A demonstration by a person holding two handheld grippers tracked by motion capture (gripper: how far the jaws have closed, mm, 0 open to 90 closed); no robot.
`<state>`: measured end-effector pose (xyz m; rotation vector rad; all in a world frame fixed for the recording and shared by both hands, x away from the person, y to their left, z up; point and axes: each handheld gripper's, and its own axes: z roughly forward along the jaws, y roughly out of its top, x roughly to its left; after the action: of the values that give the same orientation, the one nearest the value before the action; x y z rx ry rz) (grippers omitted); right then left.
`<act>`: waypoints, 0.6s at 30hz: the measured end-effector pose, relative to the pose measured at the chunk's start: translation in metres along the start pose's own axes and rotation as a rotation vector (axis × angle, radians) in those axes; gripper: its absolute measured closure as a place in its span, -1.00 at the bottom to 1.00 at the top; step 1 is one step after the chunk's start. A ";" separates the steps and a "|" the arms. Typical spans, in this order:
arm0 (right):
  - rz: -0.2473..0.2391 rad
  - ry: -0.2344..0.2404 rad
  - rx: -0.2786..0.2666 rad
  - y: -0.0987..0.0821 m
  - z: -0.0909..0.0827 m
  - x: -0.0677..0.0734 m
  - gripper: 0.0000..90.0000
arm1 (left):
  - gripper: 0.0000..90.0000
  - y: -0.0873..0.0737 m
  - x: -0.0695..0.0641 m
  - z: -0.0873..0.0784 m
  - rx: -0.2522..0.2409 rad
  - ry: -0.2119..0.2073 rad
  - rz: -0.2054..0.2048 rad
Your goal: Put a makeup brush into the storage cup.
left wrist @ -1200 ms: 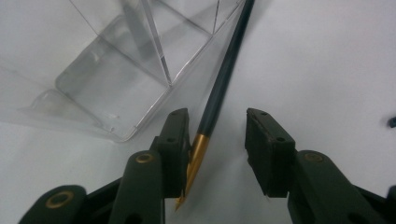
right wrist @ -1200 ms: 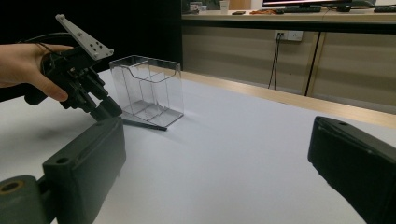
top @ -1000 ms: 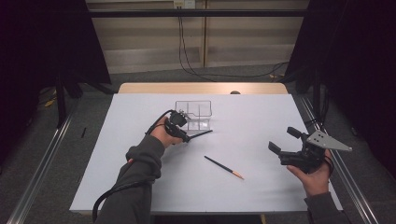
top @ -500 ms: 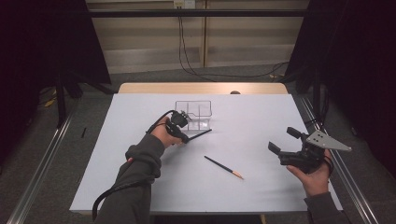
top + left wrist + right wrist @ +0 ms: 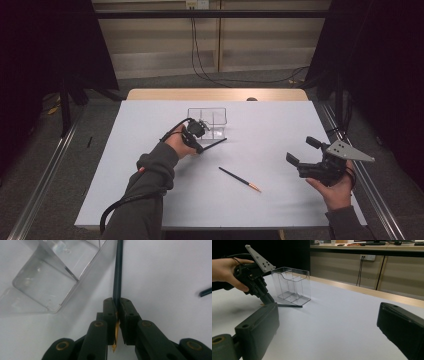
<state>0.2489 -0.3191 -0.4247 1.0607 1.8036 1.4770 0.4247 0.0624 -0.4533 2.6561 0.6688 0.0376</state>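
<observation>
The counter (image 5: 150, 200) is covered by a white sheet, with a wooden strip left exposed along its far edge. A clear plastic holder with compartments (image 5: 207, 121) is seen standing upright toward the far edge, near the middle of the counter's width. The right claw (image 5: 302, 153) is held above the counter close to the right edge, and its jaws are spread wide with nothing between them. The left claw (image 5: 200, 148) is lowered to the sheet just in front of the holder, on the near side of it, and its jaws have just been closing; they are now pressed onto a dark pencil (image 5: 117, 277), pinched near its sharpened end, whose yellowish tip is seen between the pads in the left gripper view. The shaft of that pencil extends from the claw along the near wall of the holder. A second dark pencil (image 5: 239, 179) lies flat on the sheet toward the middle of the counter, well apart from both claws.
</observation>
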 end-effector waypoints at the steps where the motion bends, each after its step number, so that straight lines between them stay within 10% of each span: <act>1: 0.005 -0.003 -0.007 0.000 0.001 0.000 -0.92 | 0.87 0.000 -0.001 0.000 0.004 0.009 0.001; 18: 0.005 0.003 0.000 0.000 0.002 0.002 -0.92 | 0.87 -0.003 -0.005 -0.005 -0.017 -0.026 -0.015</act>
<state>0.2492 -0.3164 -0.4253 1.0644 1.8039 1.4824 0.4182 0.0645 -0.4500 2.6300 0.6771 0.0040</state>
